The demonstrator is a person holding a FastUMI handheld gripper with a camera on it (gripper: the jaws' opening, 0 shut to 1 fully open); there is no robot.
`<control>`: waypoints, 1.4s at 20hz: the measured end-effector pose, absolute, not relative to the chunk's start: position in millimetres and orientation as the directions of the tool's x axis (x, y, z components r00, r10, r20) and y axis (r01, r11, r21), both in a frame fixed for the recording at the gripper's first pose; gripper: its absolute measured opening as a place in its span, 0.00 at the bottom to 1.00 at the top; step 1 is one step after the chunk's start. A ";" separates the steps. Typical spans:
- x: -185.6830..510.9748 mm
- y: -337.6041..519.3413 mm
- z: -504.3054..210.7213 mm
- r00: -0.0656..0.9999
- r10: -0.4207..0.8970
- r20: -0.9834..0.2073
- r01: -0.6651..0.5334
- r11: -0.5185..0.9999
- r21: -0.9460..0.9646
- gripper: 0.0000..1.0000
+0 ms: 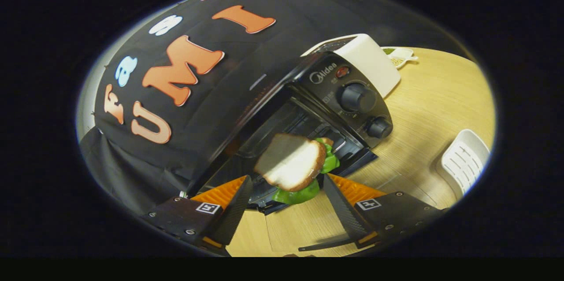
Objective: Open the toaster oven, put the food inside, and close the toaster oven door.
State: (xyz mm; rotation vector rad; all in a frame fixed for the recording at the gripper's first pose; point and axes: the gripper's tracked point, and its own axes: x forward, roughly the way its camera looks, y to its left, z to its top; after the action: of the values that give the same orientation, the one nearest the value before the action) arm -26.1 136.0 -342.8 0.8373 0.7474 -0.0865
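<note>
one sandwich (293, 167) ahead of the parted gripper (286, 188), at the open toaster oven (308, 109).

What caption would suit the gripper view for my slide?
Tool with fingers apart around a sandwich, in front of the open toaster oven on the wooden table.

Dim, tilted fisheye view; sandwich (291, 162) motion-blurred, edges warped.
</note>
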 end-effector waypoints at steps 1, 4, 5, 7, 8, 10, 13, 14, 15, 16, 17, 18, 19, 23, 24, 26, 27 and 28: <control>-33.4 133.9 -339.2 0.740 0.223 -0.635 0.336 0.695 0.636 0.96; -57.3 122.0 -330.7 0.721 0.235 -0.652 0.304 0.738 0.602 0.96; -66.3 118.2 -327.0 0.715 0.243 -0.655 0.283 0.757 0.589 0.96; -82.3 113.8 -320.5 0.704 0.258 -0.661 0.232 0.797 0.558 0.96; -91.1 110.5 -315.5 0.702 0.263 -0.661 0.200 0.819 0.538 0.96; -106.5 109.8 -311.9 0.691 0.273 -0.670 0.134 0.862 0.489 0.96; -126.5 113.5 -320.0 0.653 0.290 -0.700 0.069 0.897 0.436 0.96; -136.5 107.2 -326.1 0.632 0.293 -0.718 0.064 0.903 0.426 0.96; -143.1 110.1 -332.9 0.607 0.298 -0.736 0.063 0.906 0.419 0.96; -148.2 111.0 -339.6 0.585 0.297 -0.755 0.066 0.910 0.409 0.96; -151.7 112.5 -345.5 0.567 0.299 -0.768 0.060 0.915 0.400 0.96; -156.7 114.2 -351.8 0.547 0.296 -0.783 0.052 0.922 0.385 0.96; -163.6 115.7 -358.1 0.522 0.294 -0.800 0.046 0.928 0.371 0.97; -208.7 138.2 -362.3 0.430 0.333 -0.839 -0.023 0.933 0.358 0.97; -212.1 136.4 -376.9 0.414 0.330 -0.848 -0.042 0.938 0.344 0.97; -218.4 135.9 -391.9 0.368 0.318 -0.874 -0.052 0.945 0.322 0.97; -218.9 137.1 -399.9 0.356 0.306 -0.883 -0.054 0.950 0.308 0.97; -217.0 137.7 -406.2 0.346 0.296 -0.890 -0.064 0.954 0.292 0.97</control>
State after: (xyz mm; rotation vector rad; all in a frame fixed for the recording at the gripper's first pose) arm -217.0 137.7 -406.2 0.2207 1.1970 0.2355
